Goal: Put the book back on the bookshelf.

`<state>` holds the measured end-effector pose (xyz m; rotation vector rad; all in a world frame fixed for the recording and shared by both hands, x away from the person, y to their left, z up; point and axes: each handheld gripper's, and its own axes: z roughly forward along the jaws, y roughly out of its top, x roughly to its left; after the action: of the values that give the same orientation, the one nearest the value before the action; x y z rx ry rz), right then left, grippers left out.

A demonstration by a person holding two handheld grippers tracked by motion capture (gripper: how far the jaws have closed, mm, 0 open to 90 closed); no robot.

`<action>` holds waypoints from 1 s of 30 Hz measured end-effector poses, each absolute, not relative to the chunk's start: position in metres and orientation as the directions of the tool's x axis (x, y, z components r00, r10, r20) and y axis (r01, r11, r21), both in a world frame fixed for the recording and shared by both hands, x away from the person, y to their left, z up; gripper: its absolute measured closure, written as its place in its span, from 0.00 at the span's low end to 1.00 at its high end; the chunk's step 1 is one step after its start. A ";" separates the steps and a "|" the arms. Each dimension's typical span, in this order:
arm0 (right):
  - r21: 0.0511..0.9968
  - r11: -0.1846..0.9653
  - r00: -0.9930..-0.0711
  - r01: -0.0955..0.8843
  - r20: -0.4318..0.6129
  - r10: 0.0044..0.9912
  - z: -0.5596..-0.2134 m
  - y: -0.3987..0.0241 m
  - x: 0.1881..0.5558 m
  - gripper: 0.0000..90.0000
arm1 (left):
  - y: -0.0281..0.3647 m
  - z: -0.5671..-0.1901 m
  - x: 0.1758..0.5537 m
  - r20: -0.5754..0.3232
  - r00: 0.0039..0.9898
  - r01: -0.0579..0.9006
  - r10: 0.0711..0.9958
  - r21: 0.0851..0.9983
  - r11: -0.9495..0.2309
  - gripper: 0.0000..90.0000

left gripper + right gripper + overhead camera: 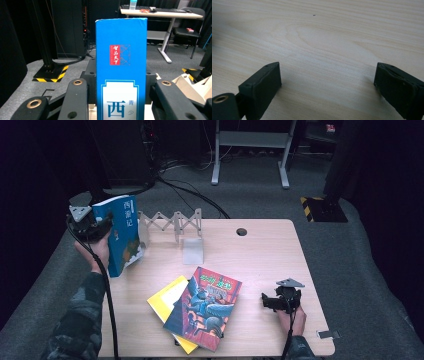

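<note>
The blue book [121, 232] is held upright above the table's [260, 255] left edge, beside the folding rack [172, 222], clamped between the jaws of the left gripper [102, 227]. The right gripper [272, 301] is rested on the table near the colourful book [205, 307], its jaws wide apart and holding nothing.

Table [260, 255]: pale wood-grain top, smooth, matt, grain lines clear in the right gripper view. Blue book [121, 62]: paper cover, smooth with a slight sheen; the illustrated book [204, 307] lying flat looks glossier, the yellow book [164, 300] under it plain matt. Gripper jaws matt black plastic with brass-coloured rivets; floor [350, 235] grey, rough carpet.
</note>
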<state>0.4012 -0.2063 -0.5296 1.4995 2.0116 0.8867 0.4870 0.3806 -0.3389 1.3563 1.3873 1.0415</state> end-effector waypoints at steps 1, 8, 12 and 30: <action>0.736 0.191 -0.288 0.649 0.005 0.958 -0.530 -0.206 0.401 0.08 | 0.381 -0.341 0.487 -0.046 0.015 0.235 0.999 0.971 0.041 0.69; 0.736 0.193 -0.290 0.649 0.005 0.957 -0.529 -0.206 0.401 0.08 | 0.383 -0.349 0.478 -0.052 0.026 0.233 0.998 0.972 0.045 0.68; 0.736 0.192 -0.289 0.650 0.006 0.957 -0.529 -0.206 0.401 0.08 | 0.382 -0.349 0.471 -0.032 0.049 0.245 0.998 0.969 0.019 0.68; 0.736 0.191 -0.288 0.649 0.006 0.958 -0.529 -0.206 0.401 0.08 | 0.385 -0.343 0.428 0.010 0.112 0.374 0.994 0.926 -0.051 0.67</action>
<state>0.4008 -0.2064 -0.5295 1.4994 2.0114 0.8892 0.4276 0.3846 -0.3432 1.5600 1.3848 0.9428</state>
